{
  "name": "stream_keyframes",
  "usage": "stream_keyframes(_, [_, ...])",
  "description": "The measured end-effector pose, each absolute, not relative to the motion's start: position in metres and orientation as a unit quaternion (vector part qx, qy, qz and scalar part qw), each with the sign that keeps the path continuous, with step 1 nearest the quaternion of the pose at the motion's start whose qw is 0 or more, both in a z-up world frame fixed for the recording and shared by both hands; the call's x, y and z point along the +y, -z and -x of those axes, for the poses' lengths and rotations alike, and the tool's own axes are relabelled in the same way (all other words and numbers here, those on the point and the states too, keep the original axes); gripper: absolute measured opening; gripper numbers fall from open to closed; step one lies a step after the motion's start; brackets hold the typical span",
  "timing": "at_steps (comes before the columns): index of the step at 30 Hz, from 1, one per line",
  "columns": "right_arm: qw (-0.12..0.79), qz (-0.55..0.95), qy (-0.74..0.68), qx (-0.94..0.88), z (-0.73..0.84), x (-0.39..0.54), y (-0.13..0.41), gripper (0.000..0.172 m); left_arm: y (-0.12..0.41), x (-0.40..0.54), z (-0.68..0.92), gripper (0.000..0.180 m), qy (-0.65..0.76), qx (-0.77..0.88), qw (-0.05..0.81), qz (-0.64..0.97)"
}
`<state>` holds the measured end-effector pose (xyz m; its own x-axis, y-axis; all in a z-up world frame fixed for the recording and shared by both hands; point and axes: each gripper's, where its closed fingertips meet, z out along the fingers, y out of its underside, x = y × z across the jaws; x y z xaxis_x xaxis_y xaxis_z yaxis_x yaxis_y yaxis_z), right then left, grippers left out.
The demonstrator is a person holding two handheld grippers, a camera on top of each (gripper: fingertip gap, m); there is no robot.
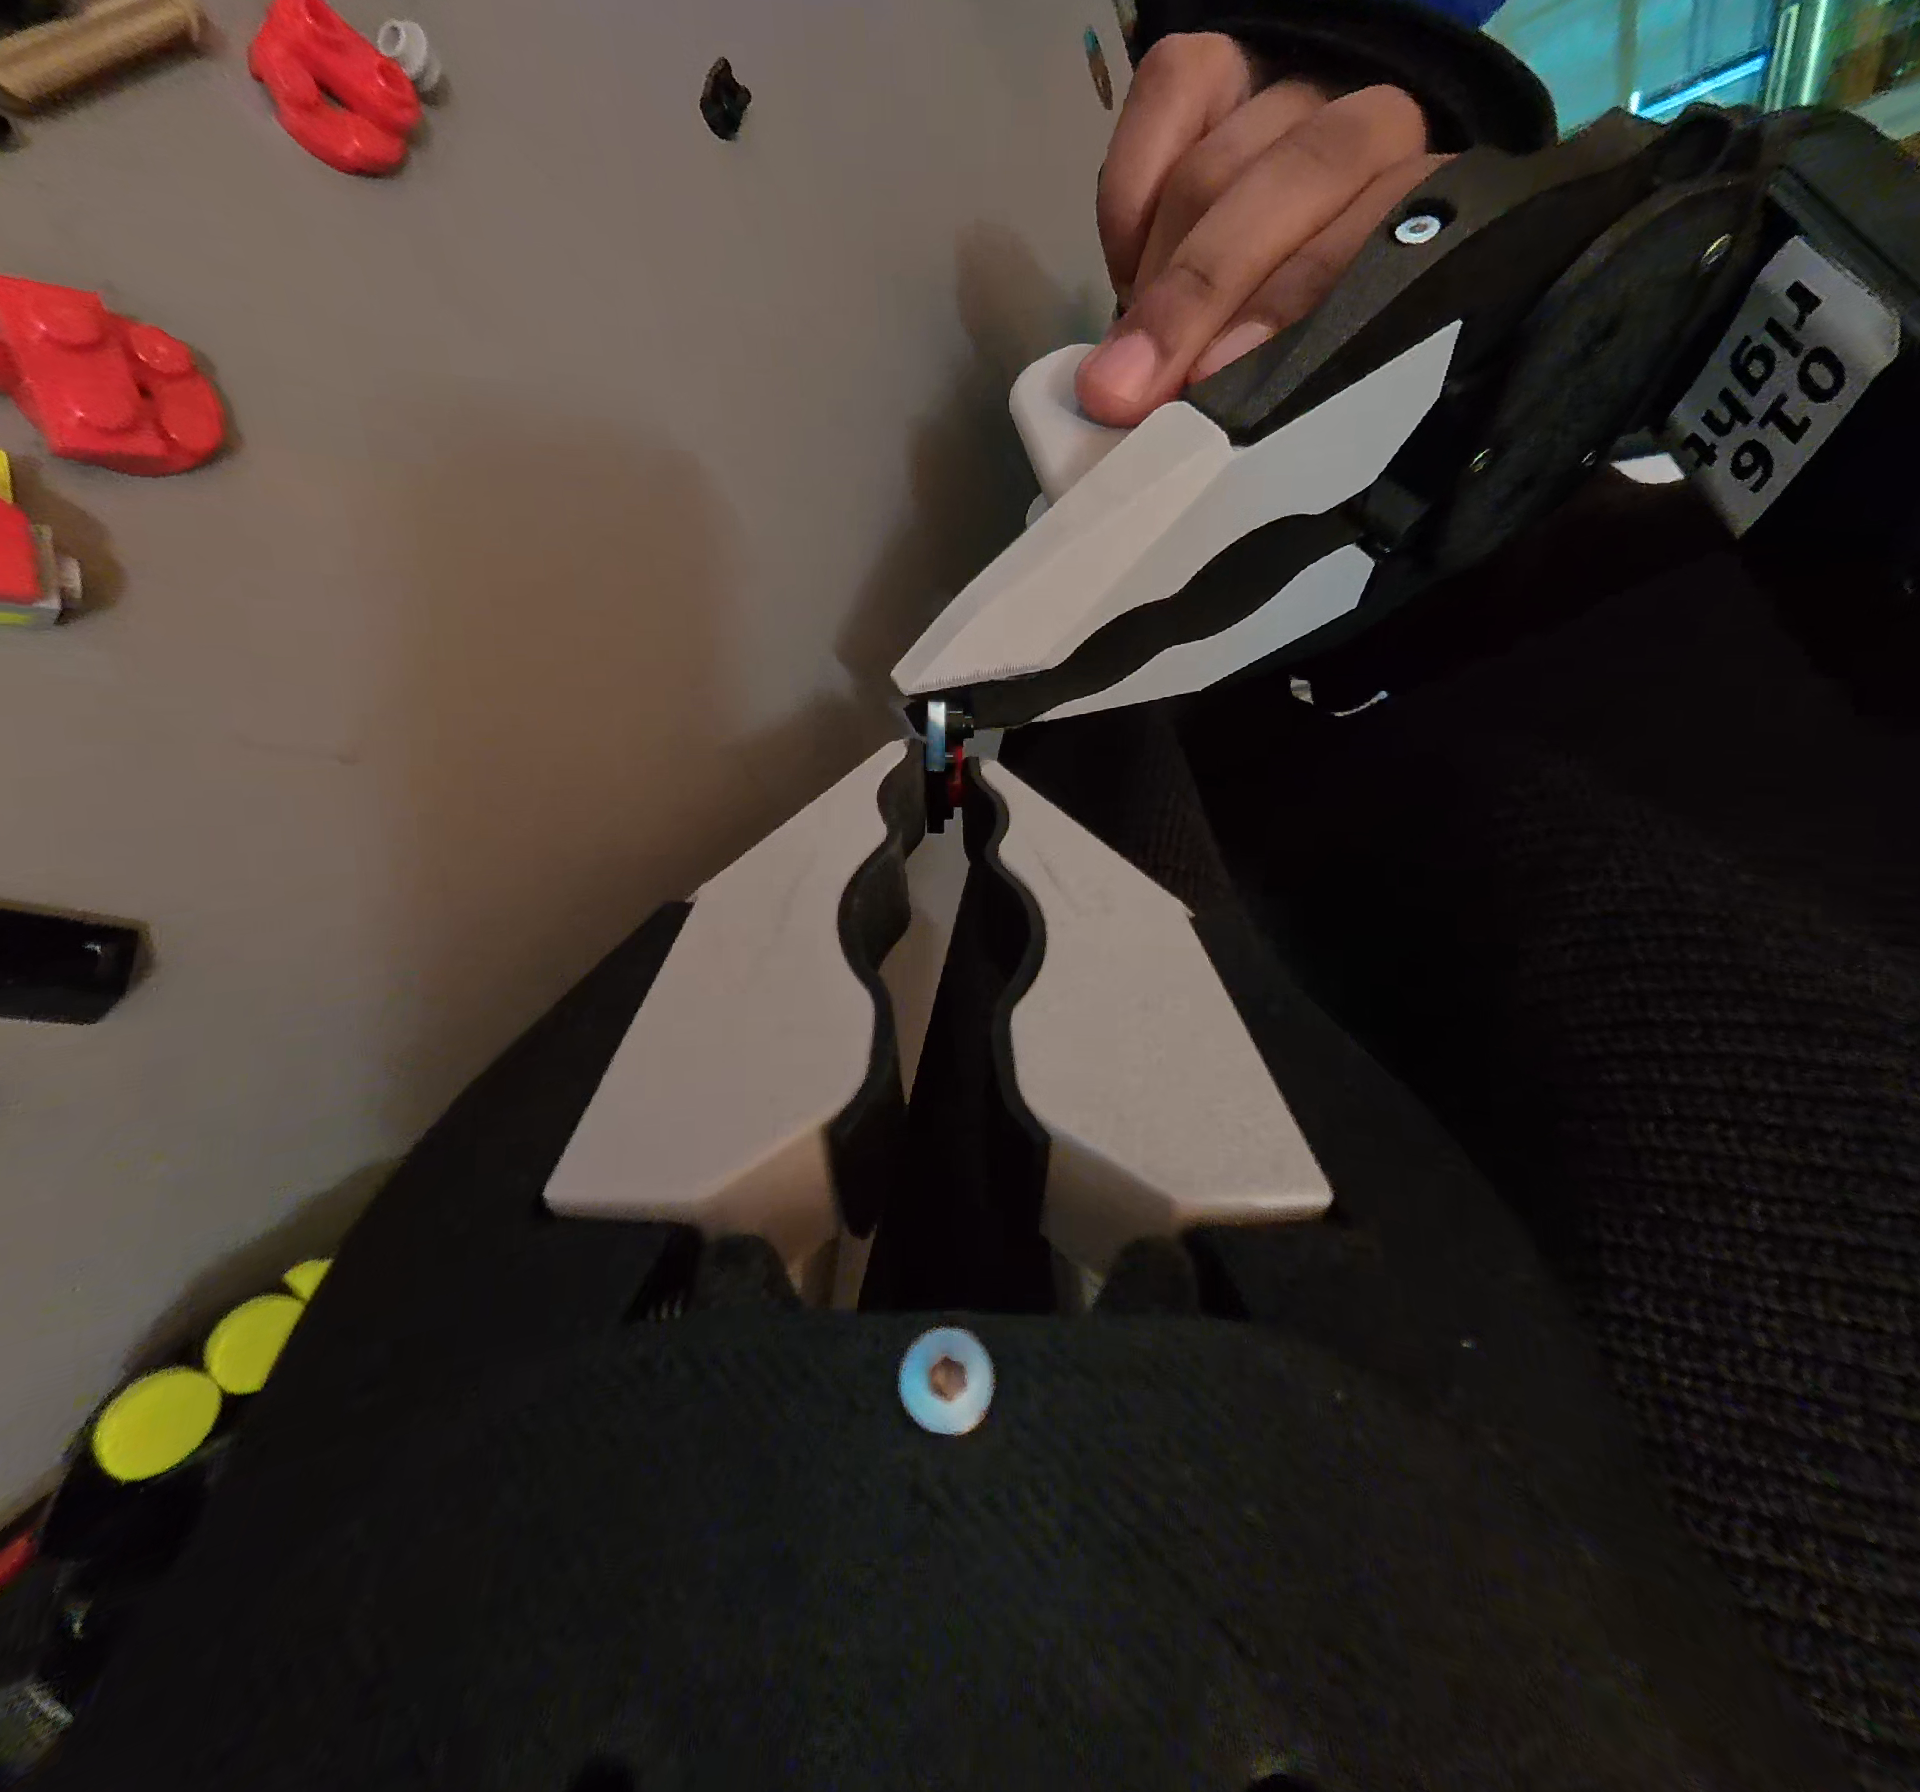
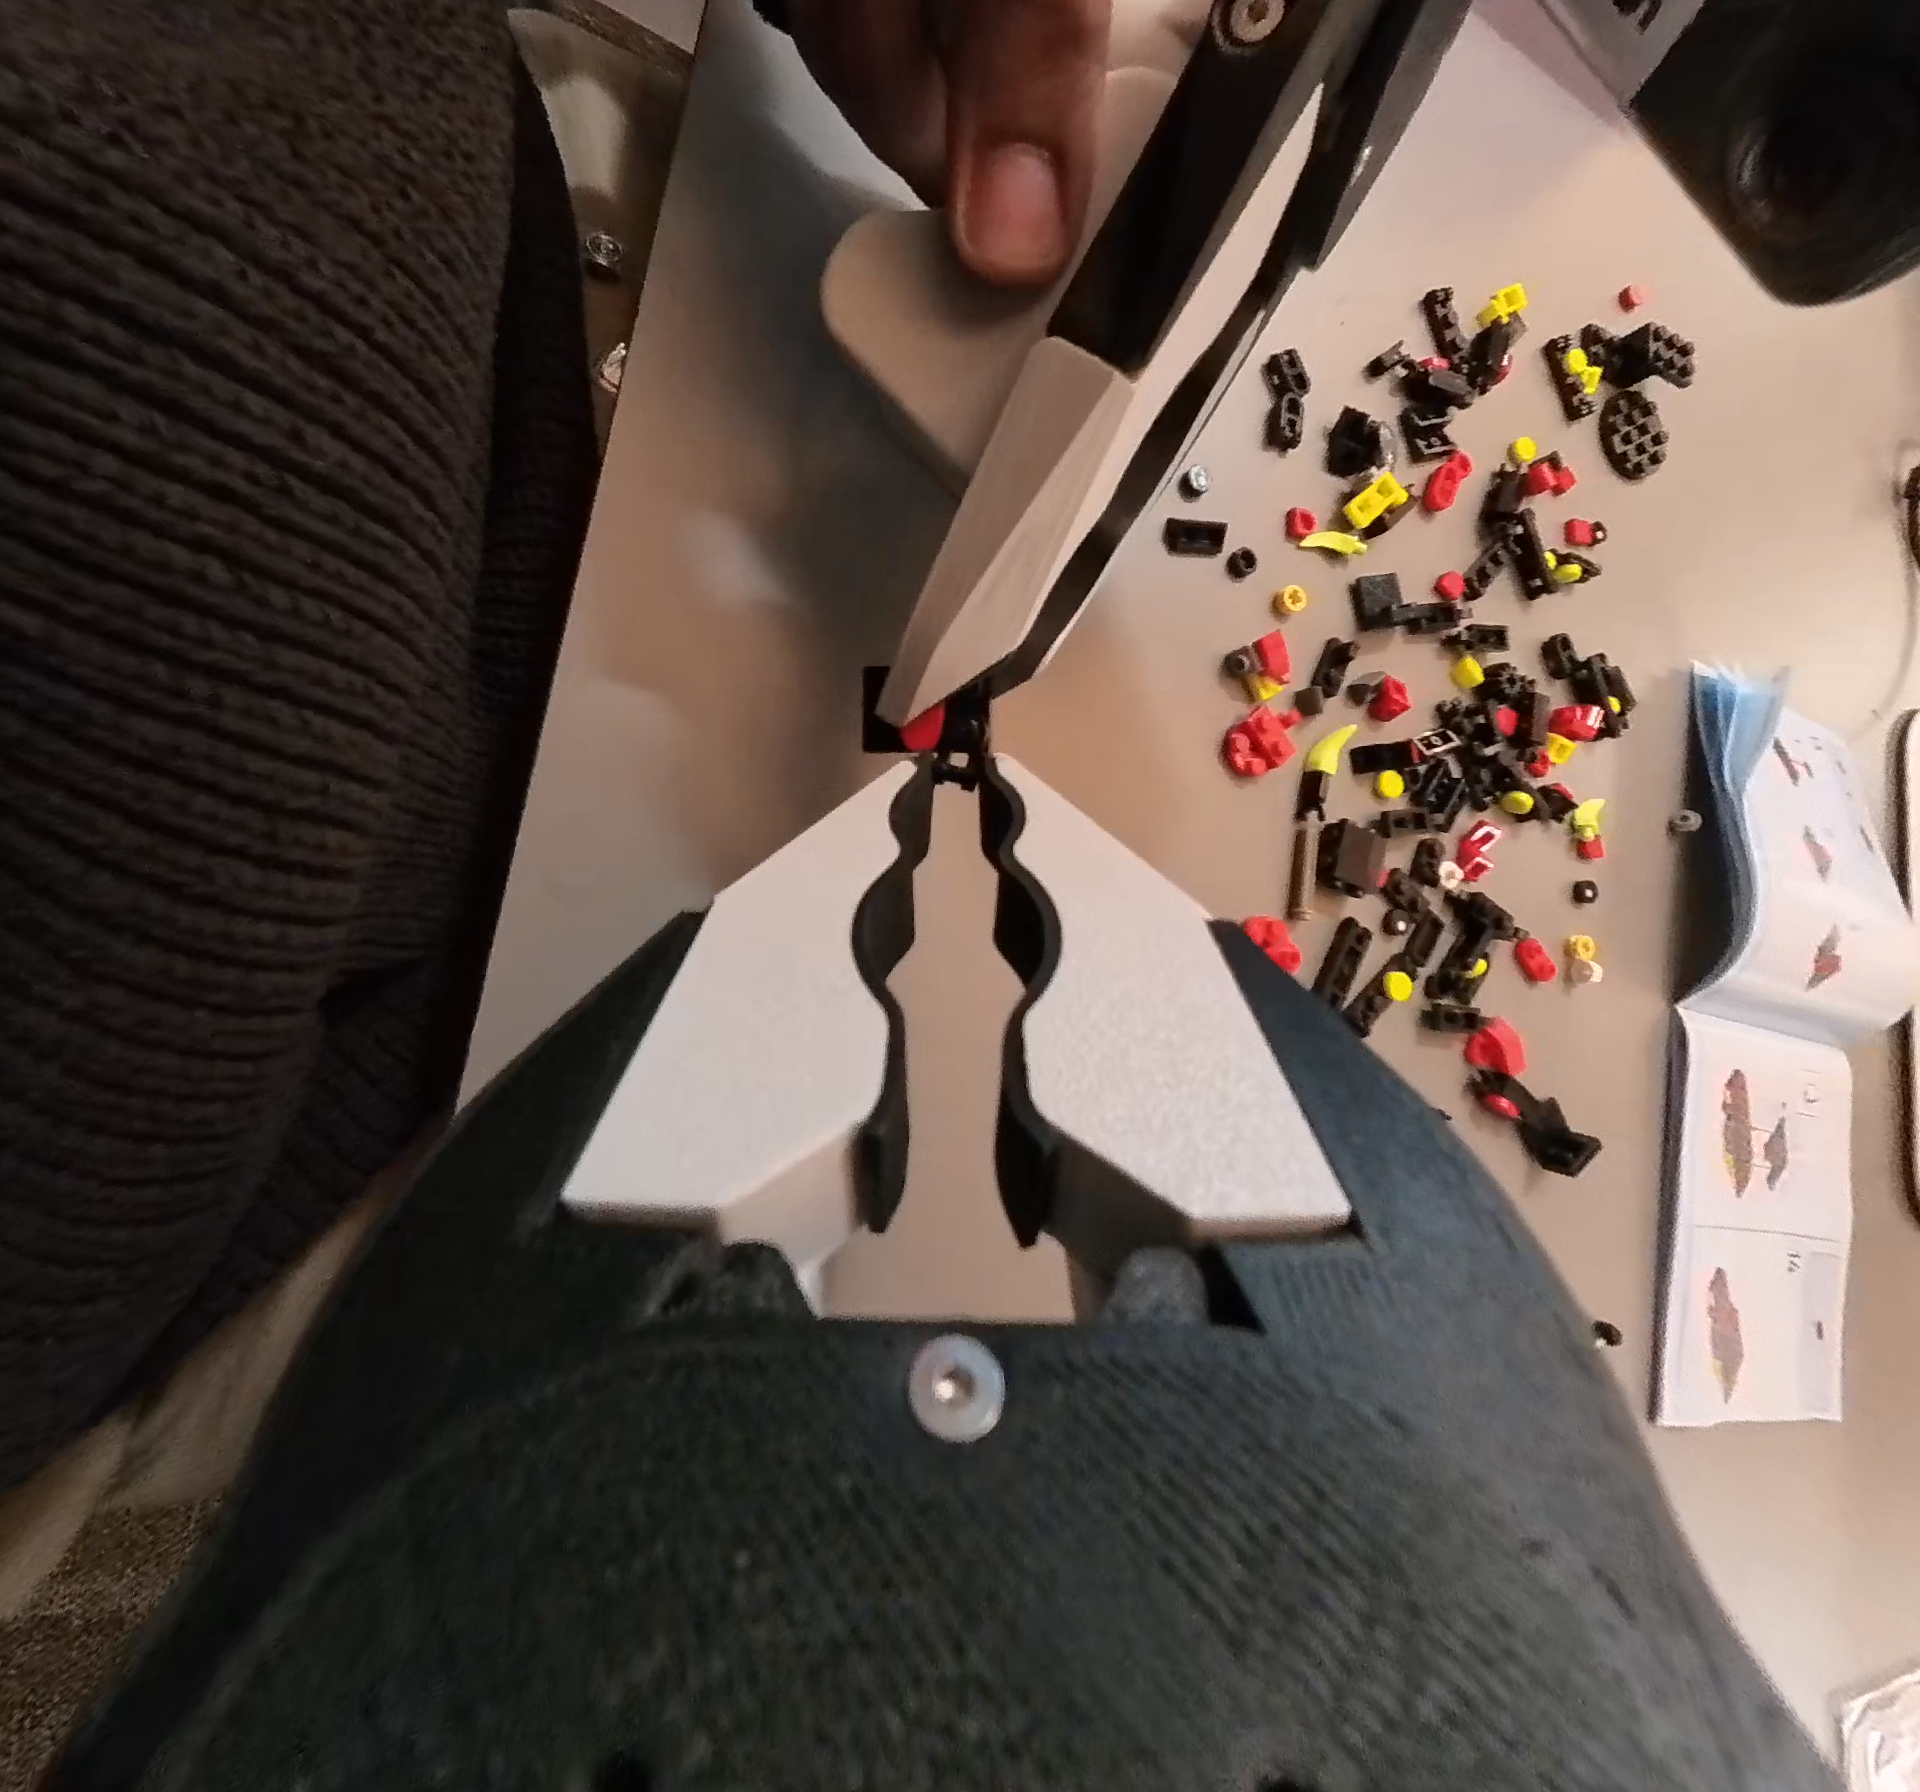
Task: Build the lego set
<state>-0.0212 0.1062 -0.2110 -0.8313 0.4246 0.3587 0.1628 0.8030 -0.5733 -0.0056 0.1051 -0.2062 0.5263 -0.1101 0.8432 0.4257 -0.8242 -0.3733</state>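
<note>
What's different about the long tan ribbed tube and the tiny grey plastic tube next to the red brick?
The long tan ribbed tube is brownish gold; the tiny grey plastic tube is pale grey. The tan one is much longer and thicker. Its side has fine ridges, the grey one's looks smooth. The grey one lies against the red brick; the tan one lies apart. Both lie on the grey table.

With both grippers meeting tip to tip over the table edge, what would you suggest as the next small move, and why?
Probably a gentle press of the two pieces together. The left gripper pinches a thin black-and-red piece, the right gripper pinches a small black piece, and the two parts already sit against each other between the tips, so they look lined up for joining.
</note>
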Motion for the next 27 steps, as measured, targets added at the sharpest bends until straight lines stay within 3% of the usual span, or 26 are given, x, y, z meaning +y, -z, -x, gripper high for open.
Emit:
stream_keyframes(8, [0.259, 0.242, -0.322, -0.878, 0.041, 0.121, 0.191, 0.006, 0.185, 0.118, 0.024, 0.005, 0.507, -0.135, 0.345, 0.778])
stream_keyframes(13, [0.273, 0.289, -0.322, -0.859, 0.052, 0.130, 0.189, 0.007, 0.177, 0.123, 0.031, 0.021, 0.543, -0.173, 0.363, 0.737])
stream_keyframes(18, [0.265, 0.310, -0.339, -0.848, 0.054, 0.127, 0.186, 0.007, 0.180, 0.124, 0.036, 0.005, 0.532, -0.183, 0.369, 0.740])
stream_keyframes(27, [0.242, 0.291, -0.363, -0.851, 0.046, 0.122, 0.184, 0.008, 0.177, 0.119, 0.030, 0.002, 0.545, -0.159, 0.358, 0.741])
